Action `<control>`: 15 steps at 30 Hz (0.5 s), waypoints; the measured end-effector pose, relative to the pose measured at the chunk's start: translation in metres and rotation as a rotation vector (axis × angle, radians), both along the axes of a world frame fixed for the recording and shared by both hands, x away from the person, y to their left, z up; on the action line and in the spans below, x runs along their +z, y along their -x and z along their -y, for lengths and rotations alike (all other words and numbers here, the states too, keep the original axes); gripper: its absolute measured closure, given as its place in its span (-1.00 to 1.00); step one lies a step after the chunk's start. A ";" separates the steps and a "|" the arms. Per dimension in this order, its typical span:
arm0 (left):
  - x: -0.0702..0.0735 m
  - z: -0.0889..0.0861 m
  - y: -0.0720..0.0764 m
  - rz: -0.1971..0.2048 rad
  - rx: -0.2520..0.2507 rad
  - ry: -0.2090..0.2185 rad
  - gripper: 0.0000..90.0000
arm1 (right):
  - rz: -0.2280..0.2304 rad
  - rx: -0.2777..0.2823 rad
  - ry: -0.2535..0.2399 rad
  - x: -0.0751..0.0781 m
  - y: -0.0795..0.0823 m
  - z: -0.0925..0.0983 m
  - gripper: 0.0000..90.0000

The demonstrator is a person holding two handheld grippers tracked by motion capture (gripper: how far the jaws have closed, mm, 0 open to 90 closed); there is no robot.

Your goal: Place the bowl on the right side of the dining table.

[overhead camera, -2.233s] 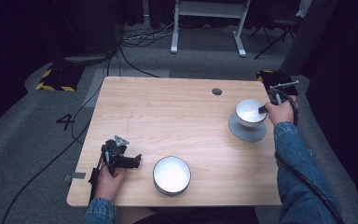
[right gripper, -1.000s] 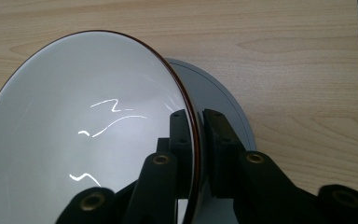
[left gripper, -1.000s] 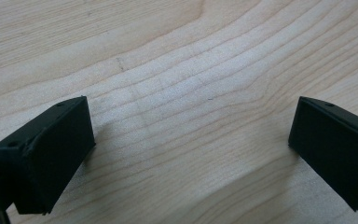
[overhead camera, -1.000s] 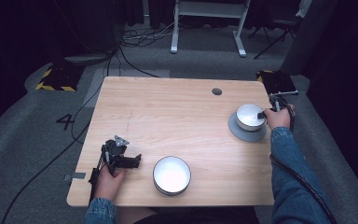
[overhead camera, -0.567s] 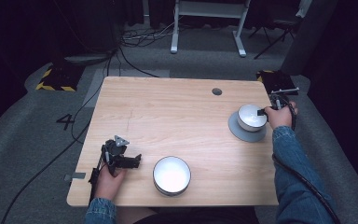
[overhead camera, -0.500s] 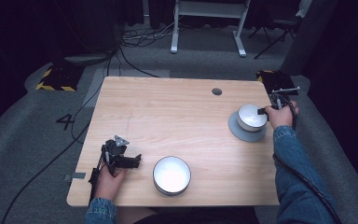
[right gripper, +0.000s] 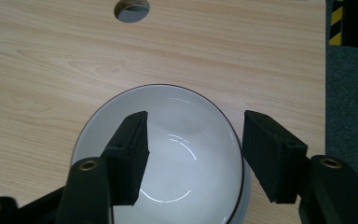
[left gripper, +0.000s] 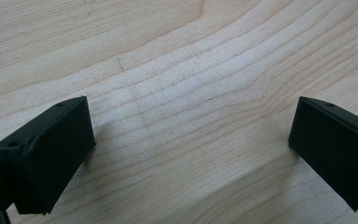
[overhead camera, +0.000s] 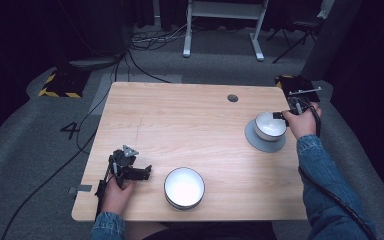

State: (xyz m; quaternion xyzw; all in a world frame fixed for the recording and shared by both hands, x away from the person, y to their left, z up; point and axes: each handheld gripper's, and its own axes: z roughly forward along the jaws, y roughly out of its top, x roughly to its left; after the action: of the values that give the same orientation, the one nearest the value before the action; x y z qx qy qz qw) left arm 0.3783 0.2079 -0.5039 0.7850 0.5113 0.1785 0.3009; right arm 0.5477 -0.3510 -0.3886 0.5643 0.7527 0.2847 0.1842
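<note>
In the high view: a wooden table point(overhead camera: 190, 125), with the right gripper point(overhead camera: 283, 115) at the far right side, held just beside the near rim of a small white bowl point(overhead camera: 269, 125). Bowl sitting on a grey round plate point(overhead camera: 260, 141), close to the right edge of the table. Jaws of this gripper too small here to judge. Nearer to the front edge, a larger white bowl point(overhead camera: 184, 187), standing alone. Just left of it, the left gripper point(overhead camera: 142, 173) in the left hand point(overhead camera: 116, 192), low on the table, pointing toward that larger bowl but apart from it. In the left gripper view: two black jaws spread wide, nothing between them, only bare wood grain of the table point(left gripper: 182, 93) under them, touching no object. In the right gripper view: jaws just been opening, now partly spread, hanging above the small white bowl point(right gripper: 186, 154) with no pad pressing on it; left jaw over the inside of the bowl, right jaw over the outer side of its rim, so the rim lying between them but free. Beyond the bowl, a round hole point(right gripper: 131, 8) in the tabletop near the far edge.
</note>
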 end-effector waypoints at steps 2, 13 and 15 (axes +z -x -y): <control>0.000 0.000 0.000 0.000 0.000 0.000 -1.00 | 0.006 0.002 0.003 0.001 0.002 -0.002 -0.08; 0.000 0.000 0.000 0.000 0.000 0.000 -1.00 | 0.024 0.143 0.017 0.025 0.035 -0.029 -0.13; 0.000 0.000 0.000 0.000 0.000 0.000 -1.00 | 0.022 0.161 0.017 0.028 0.040 -0.033 -0.14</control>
State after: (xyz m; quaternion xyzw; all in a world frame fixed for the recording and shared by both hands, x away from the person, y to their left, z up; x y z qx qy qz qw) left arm 0.3783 0.2078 -0.5039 0.7849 0.5114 0.1785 0.3010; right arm 0.5075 -0.3181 -0.3602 0.4972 0.7959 0.2985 0.1736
